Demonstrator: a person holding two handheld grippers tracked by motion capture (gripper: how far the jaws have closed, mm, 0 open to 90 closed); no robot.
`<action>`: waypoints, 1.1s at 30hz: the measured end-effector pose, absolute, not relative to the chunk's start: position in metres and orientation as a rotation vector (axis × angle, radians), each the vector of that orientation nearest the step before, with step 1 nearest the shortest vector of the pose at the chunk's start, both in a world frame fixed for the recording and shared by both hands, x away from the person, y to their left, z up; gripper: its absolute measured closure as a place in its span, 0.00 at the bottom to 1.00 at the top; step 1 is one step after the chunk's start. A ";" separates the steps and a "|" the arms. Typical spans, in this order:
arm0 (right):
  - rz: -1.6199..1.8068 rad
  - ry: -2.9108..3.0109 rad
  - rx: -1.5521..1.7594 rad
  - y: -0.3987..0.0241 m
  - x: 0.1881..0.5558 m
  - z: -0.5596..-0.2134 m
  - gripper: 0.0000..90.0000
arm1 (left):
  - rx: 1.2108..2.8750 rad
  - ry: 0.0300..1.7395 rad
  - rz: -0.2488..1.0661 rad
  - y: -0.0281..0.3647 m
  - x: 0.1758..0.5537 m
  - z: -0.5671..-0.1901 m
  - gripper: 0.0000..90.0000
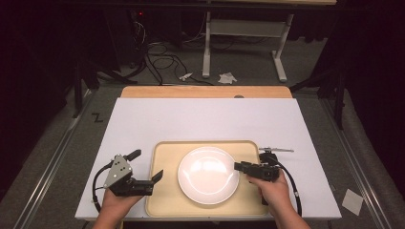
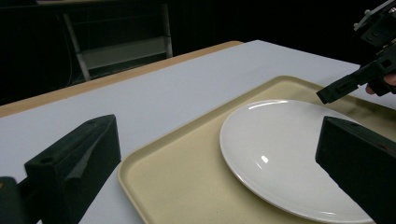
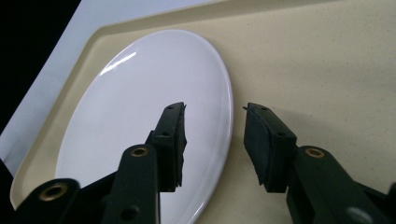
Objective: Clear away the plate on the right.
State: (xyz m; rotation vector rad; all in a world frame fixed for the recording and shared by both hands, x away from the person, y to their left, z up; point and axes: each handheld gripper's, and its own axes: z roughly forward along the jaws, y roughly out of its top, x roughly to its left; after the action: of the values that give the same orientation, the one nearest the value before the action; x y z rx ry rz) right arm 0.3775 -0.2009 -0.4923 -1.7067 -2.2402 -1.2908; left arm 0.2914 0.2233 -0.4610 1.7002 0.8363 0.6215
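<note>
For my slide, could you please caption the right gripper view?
Right gripper, jaws open, straddles the rim of a white plate on a beige tray.

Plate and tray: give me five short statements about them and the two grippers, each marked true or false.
1. The white plate lies on the beige tray. True.
2. Food sits on the plate. False: it is bare.
3. The right gripper has its jaws apart, astride the plate's rim. True.
4. The left gripper clamps the plate. False: its jaws stand wide, holding nothing.
5. The tray rests on the floor. False: it sits on the white table.
</note>
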 end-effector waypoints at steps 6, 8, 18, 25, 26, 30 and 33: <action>-1.353 -2.332 -1.682 -0.200 0.375 -0.486 0.68 | 1.705 0.836 0.618 0.223 0.292 -0.461 0.01; -1.407 -2.411 -1.629 -0.199 0.373 -0.483 0.64 | 1.700 0.838 0.616 0.223 0.291 -0.461 0.01; -1.486 -2.538 -1.632 -0.219 0.372 -0.455 0.18 | 1.710 0.843 0.614 0.223 0.292 -0.462 0.01; -1.576 -2.607 -1.630 -0.250 0.363 -0.436 0.01 | 1.719 0.852 0.611 0.222 0.294 -0.464 0.01; -1.587 -2.610 -1.649 -0.255 0.360 -0.435 0.01 | 1.722 0.852 0.609 0.221 0.294 -0.464 0.01; -1.640 -2.663 -1.682 -0.276 0.348 -0.436 0.01 | 1.741 0.853 0.603 0.218 0.294 -0.466 0.01; -1.707 -2.687 -1.714 -0.291 0.336 -0.445 0.01 | 1.753 0.854 0.598 0.215 0.295 -0.466 0.01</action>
State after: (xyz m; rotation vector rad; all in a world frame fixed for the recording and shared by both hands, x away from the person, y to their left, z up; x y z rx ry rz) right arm 0.3358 -0.2908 -0.4449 -1.7139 -2.6868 -1.7065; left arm 0.2945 0.2149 -0.4664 1.7529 0.8540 0.5982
